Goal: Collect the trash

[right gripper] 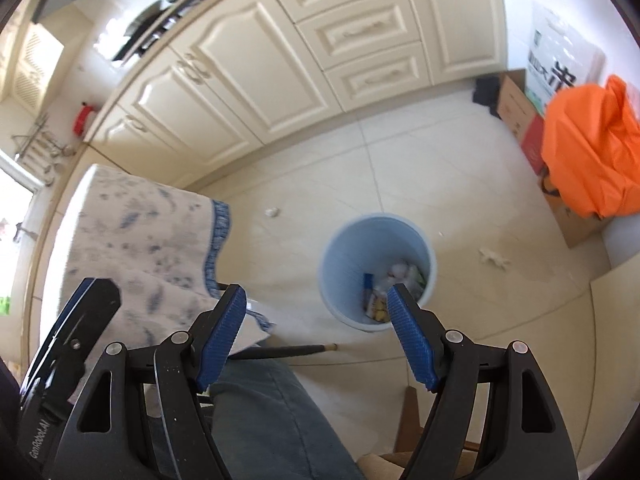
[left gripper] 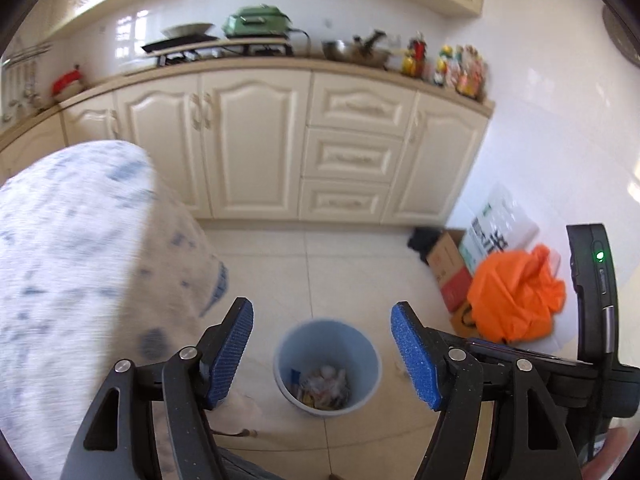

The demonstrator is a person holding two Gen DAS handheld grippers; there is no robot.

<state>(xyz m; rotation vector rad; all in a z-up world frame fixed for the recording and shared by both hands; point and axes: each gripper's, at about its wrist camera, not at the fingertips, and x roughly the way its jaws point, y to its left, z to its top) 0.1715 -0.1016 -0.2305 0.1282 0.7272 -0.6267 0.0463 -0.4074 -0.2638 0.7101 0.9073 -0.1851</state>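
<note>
Left wrist view: left gripper (left gripper: pixel 322 344) agape, empty, above bin (left gripper: pixel 370 354) holding trash (left gripper: pixel 324 386). Right gripper (right gripper: pixel 316 330) likewise spread wide, gripping nothing; paper scrap (right gripper: pixel 495 257) beside bin.

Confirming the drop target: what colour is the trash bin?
Pale blue; the trash bin shows best in the right wrist view.

Bright daylight, both views. Window glare blows out the left edge of the right wrist view; white wall tiles (left gripper: pixel 132 36) catch reflections. Heavy fisheye bending, black corners. Motion blur smears the patterned cloth (left gripper: pixel 80 240) at left; shadows faint.
</note>
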